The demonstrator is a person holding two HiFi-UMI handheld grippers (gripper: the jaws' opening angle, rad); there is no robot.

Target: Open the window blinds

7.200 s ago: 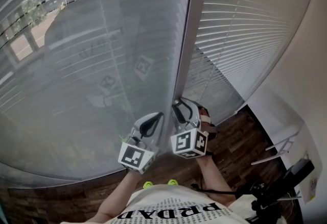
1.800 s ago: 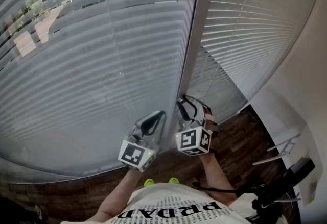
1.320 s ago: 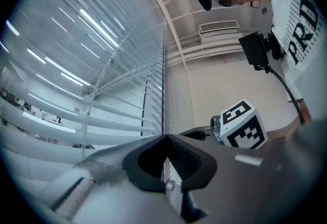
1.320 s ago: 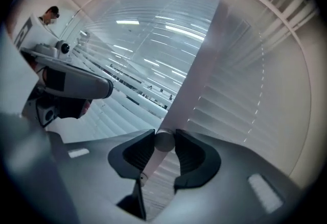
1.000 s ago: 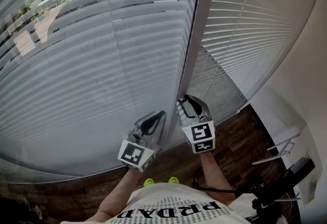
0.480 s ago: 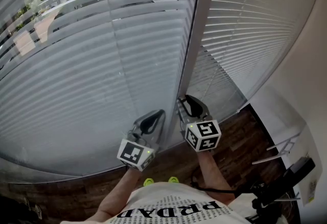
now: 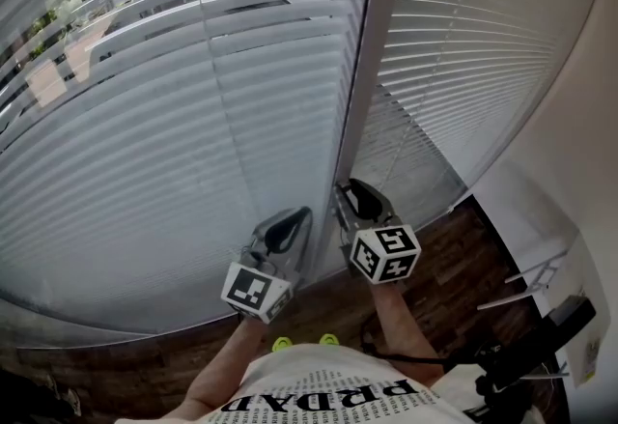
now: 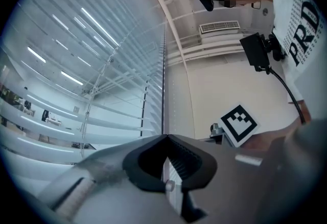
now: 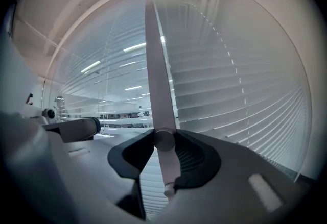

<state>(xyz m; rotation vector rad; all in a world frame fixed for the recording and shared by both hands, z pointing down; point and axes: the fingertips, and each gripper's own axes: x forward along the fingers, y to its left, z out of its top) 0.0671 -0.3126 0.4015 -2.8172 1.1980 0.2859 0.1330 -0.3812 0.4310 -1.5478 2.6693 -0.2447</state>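
Observation:
Grey slatted blinds (image 7: 174,123) cover the big window ahead, and a second set (image 7: 463,55) covers the window to the right. A long white tilt wand (image 7: 355,103) hangs down between them. My right gripper (image 7: 350,203) is shut on the wand's lower end. In the right gripper view the wand (image 9: 156,80) runs straight down between the closed jaws of my right gripper (image 9: 164,139). Just to its left, my left gripper (image 7: 290,229) points at the blinds, its tips meeting with nothing between them. The left gripper view shows my left gripper (image 8: 166,139) the same way. The upper slats show gaps with outside light.
Dark wood floor (image 7: 454,258) runs under the windows. A white wall (image 7: 579,123) closes the right side. A black stand with cables (image 7: 521,354) sits at the lower right. A thin lift cord (image 7: 406,137) hangs on the right blinds. The person's torso fills the bottom edge.
My right gripper has turned about the wand, its marker cube showing a different face. The slats of the left blinds have tilted further apart, with more outside showing at the top. The left gripper stayed put.

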